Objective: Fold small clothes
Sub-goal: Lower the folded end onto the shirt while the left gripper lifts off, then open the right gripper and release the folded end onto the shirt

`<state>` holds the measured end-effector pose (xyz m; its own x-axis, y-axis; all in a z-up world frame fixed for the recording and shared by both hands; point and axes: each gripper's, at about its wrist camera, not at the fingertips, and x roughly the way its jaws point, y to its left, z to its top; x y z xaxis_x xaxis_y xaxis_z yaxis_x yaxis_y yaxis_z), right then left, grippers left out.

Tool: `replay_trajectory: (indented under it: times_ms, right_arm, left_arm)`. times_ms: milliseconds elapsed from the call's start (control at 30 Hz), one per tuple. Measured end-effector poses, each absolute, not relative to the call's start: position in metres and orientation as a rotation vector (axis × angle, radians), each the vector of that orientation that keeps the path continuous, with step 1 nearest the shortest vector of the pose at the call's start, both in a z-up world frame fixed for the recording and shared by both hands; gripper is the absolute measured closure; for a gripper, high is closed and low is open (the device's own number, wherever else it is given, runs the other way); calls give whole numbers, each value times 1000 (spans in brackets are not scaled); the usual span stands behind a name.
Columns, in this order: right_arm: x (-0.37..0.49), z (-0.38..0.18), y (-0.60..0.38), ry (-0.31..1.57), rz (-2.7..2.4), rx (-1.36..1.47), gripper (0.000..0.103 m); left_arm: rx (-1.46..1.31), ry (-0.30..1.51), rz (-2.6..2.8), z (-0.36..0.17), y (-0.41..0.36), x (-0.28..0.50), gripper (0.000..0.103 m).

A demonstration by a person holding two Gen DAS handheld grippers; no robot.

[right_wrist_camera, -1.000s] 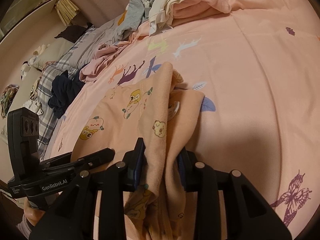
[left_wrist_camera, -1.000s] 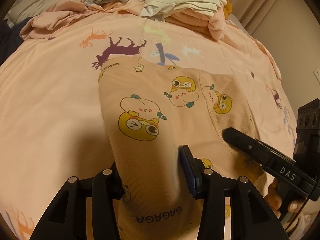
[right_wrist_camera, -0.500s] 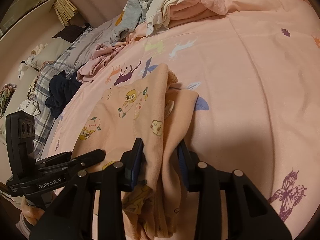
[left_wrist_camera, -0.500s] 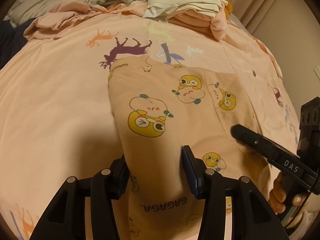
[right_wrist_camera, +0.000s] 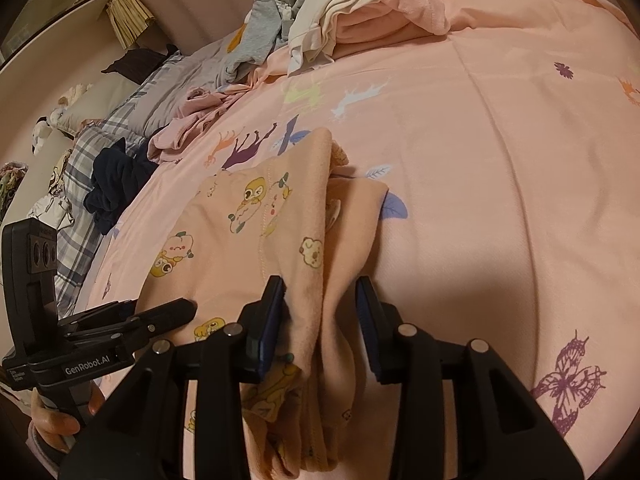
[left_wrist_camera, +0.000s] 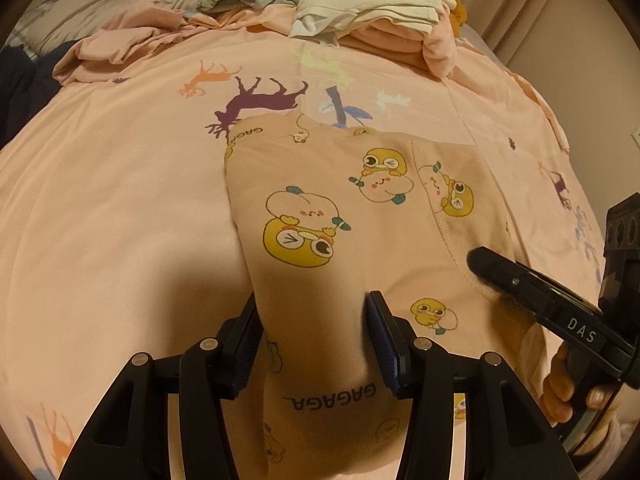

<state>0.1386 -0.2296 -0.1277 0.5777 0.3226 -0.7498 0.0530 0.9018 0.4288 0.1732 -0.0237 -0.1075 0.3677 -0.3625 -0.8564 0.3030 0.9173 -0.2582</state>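
Slipping was the risk: the peach garment (left_wrist_camera: 320,216) was loosely straddled by the half-open left claw (left_wrist_camera: 312,336) and right claw (right_wrist_camera: 320,312), whose jaws had been opening, so the fold could sag onto the bed (right_wrist_camera: 500,160).

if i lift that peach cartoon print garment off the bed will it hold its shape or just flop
Probably flops: the peach garment already hangs in loose folds between the right gripper's jaws. It looks thin and light, and its fuzzy knit likely grips the pads rather than slipping.

"GAGAGA" on garment (left_wrist_camera: 332,396); "DAS" on right gripper (left_wrist_camera: 582,330); "GenRobot.AI" on left gripper (right_wrist_camera: 90,367)
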Motion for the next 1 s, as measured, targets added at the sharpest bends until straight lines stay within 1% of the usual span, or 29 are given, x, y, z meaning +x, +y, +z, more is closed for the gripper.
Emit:
replay_trajectory:
  times_ms: [600,1000]
  right_arm:
    - [137,-127,-231,948,155,415,65]
    - [133,-130,-240,950,145,426,62]
  left_arm:
    - [-51,1114,-426,-108,-21,172,53]
    - [-18,1093,-408,-105,-20,161,53]
